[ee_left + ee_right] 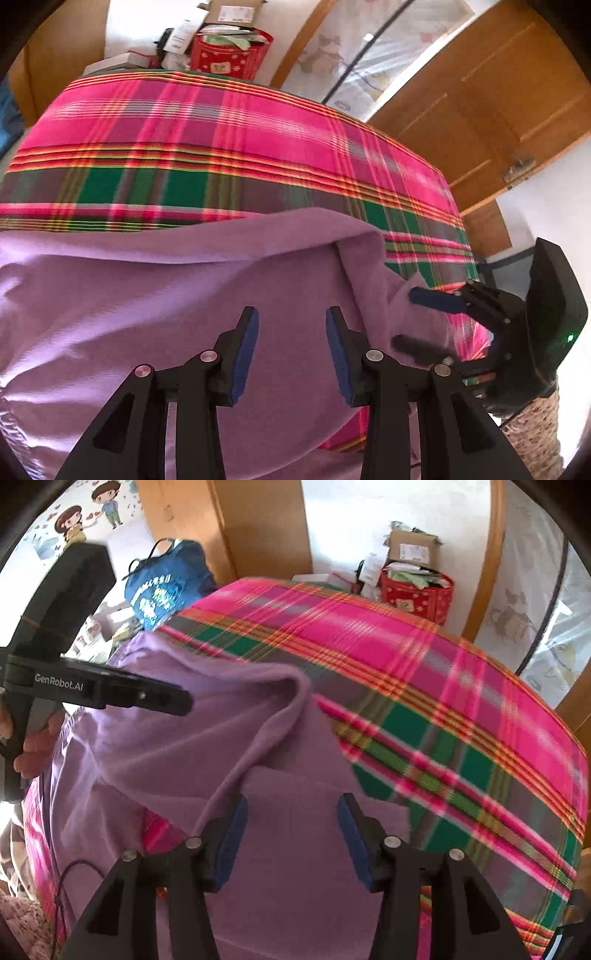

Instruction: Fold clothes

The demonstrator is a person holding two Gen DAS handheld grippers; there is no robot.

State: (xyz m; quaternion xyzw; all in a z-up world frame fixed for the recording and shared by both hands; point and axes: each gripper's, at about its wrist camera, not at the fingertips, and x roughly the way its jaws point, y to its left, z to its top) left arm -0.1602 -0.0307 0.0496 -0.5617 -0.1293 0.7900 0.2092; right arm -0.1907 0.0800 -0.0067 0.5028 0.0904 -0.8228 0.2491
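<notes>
On the near part of a bed covered by a pink, green and orange plaid sheet (229, 122) lies a lilac fleece garment (159, 314), one edge turned over in a soft ridge. My left gripper (291, 350) hovers over the fleece, its blue-padded fingers spread apart and holding nothing. My right gripper (291, 842) is likewise spread wide above the garment's right side, with only cloth showing between the pads. From the left wrist view, the right gripper appears at the garment's right edge, its fingers either side of a fold without pinching it. At the far end of the bed stands a red patterned bin (231, 55) stuffed with papers, with cardboard boxes (413, 548) behind. A blue bag (166, 587) sits off the bed's far left corner. Wooden doors (498, 103) and a white wall surround the bed.
</notes>
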